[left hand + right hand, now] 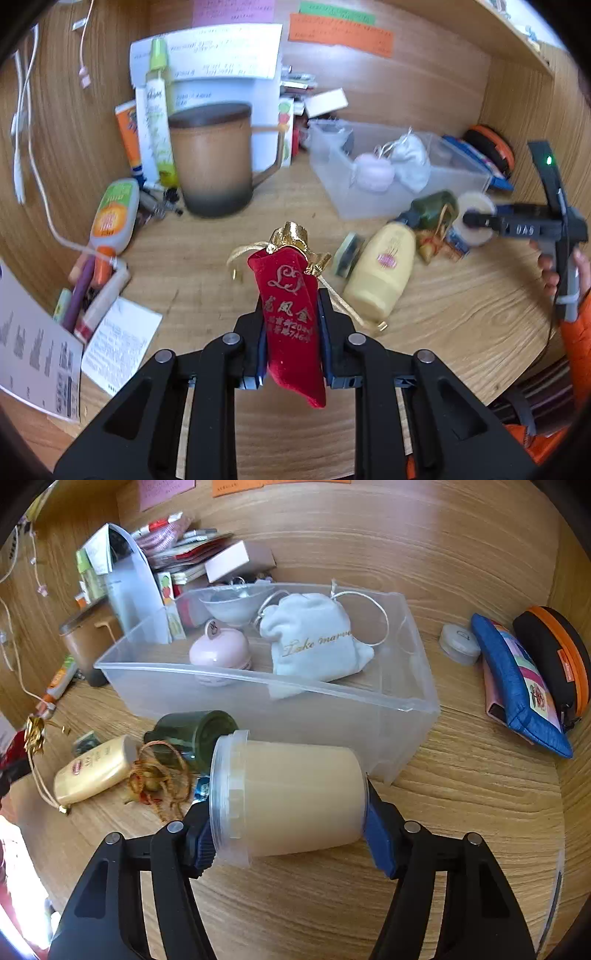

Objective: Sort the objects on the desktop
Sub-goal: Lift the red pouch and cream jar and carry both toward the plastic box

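While clamped lengthwise (gold top forward), red pouch (pixel 291 314) fills left hand-held gripper (pixel 291 325); right hand-held gripper (pixel 288 812) clamps jar (pixel 291 797) sideways.

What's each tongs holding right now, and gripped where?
Left tongs: red pouch, pinched across its middle. Right tongs: clear tub lying sideways, gripped end to end, lid against one pad, base against the other.

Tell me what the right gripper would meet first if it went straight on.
Probably the near wall of the clear plastic bin, just beyond the cream-filled clear jar the right gripper holds; depth is uncertain.
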Tool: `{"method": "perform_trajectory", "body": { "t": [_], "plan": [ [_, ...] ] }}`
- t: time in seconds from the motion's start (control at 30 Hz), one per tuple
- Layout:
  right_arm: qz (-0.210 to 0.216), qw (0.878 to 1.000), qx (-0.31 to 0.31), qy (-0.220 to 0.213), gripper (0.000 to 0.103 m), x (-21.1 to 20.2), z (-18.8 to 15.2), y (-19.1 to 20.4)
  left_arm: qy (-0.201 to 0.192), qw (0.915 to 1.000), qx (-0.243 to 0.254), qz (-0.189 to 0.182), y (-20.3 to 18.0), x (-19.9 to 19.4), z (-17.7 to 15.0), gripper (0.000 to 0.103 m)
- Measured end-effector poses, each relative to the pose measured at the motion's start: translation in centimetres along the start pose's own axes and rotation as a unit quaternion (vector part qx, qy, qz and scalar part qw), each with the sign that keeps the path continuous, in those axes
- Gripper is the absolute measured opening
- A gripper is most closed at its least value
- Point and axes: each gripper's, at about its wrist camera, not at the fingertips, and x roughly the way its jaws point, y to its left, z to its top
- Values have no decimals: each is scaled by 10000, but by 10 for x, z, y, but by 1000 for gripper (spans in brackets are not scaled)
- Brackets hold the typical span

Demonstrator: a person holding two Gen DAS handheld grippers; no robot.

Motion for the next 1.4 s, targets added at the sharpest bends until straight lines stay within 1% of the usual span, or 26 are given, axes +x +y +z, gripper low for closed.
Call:
{"method": "perform_trajectory", "body": {
  "t": [0.27, 0.4, 0.5, 0.77, 1.0, 1.23, 1.4],
  "plan": [
    [214, 9994, 64, -247, 62, -19, -4, -2, -347, 9993, 41, -137, -18, -14, 30, 22],
    [156, 9990, -81, -413, 62, -33, -3, 2, -425, 9989, 105, -183, -28, -14, 42, 22],
    [226, 9982, -124, -549, 62, -45, 0, 2, -463, 9985, 102, -258, -36, -13, 48, 22],
    [230, 9952, -243, -922, 62, -76, 15, 0, -698, 9967, 157, -376, -55, -12, 78, 22],
    [169, 9918, -377, -1206, 62, -96, 29, -1, -792, 9956, 193, -462, -65, -7, 106, 22],
    [146, 9886, -433, -1435, 62, -107, 48, -7, -884, 9944, 269, -511, -72, -4, 130, 22],
    [152, 9875, -467, -1495, 62, -104, 61, -10, -887, 9941, 305, -540, -75, 2, 143, 22]
  ]
}}
